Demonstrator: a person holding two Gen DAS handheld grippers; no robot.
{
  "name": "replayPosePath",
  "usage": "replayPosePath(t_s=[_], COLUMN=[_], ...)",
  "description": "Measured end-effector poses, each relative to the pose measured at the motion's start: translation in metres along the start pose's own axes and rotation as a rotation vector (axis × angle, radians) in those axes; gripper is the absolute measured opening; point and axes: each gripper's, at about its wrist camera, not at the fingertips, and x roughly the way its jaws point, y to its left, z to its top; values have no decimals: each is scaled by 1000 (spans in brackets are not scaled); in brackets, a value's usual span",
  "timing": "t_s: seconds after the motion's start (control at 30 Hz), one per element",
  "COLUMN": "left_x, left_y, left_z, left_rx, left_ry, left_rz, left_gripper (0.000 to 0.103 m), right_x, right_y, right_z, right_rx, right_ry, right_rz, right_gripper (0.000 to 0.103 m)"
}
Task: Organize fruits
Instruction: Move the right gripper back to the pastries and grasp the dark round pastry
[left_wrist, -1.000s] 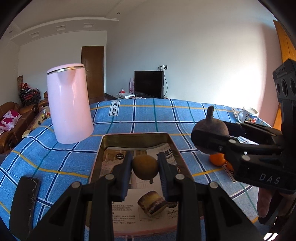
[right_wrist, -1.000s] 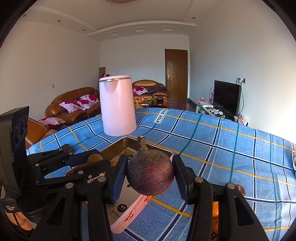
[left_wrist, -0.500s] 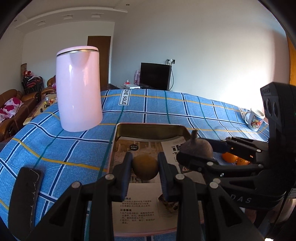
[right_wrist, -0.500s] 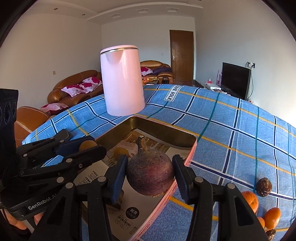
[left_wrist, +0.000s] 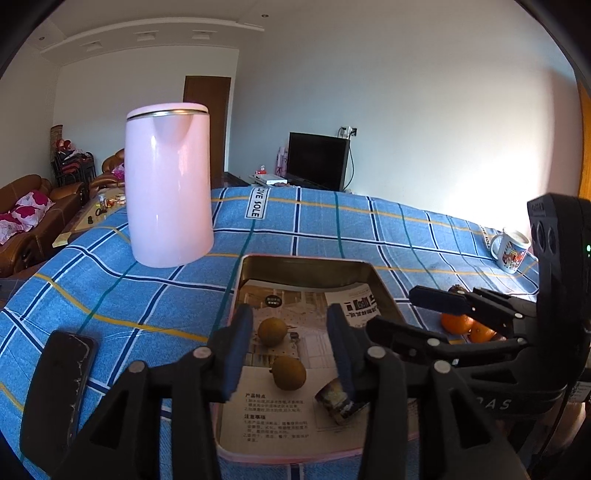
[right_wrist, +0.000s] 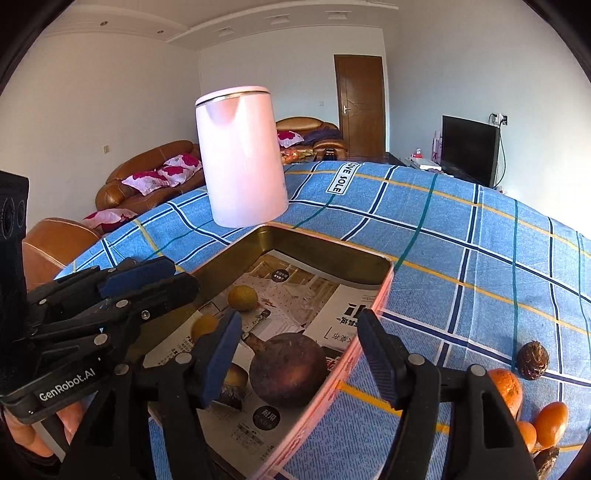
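Note:
The paper-lined metal tray (left_wrist: 306, 260) (right_wrist: 325, 245) lies on the blue checked cloth. My left gripper (left_wrist: 288, 347) (right_wrist: 175, 277) hovers over it with its jaws opening. A small yellow-brown fruit (left_wrist: 289, 372) lies on the paper just below them, clear of the pads. A second one (left_wrist: 272, 331) (right_wrist: 242, 297) rests farther in. My right gripper (right_wrist: 299, 350) (left_wrist: 397, 312) is also opening. The dark purple stemmed fruit (right_wrist: 288, 369) sits in the tray between its fingers, with gaps on both sides. A cut fruit piece (left_wrist: 338, 400) lies beside it.
A tall pink kettle (left_wrist: 168, 184) (right_wrist: 242, 158) stands behind the tray's left corner. Oranges (right_wrist: 506, 387) (left_wrist: 456, 321) and a brown spiky fruit (right_wrist: 532, 360) lie on the cloth right of the tray. A phone (left_wrist: 59, 387) is at left, a mug (left_wrist: 511, 249) at far right.
Both grippers went from shut to open. The small fruit left the left jaws and the dark fruit left the right jaws; both now rest in the tray. The right gripper sank slightly.

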Motion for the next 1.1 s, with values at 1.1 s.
replayPosePath(t_s=[1.1], left_x=[20], left_y=[-150], left_z=[-28], left_rx=[167], left_ry=[96], left_rz=[-202], left_gripper=[73], right_x=[-104], right_y=[-170], right_z=[-97], right_rx=[469], right_ry=[70], right_rz=[-57], right_gripper=[57])
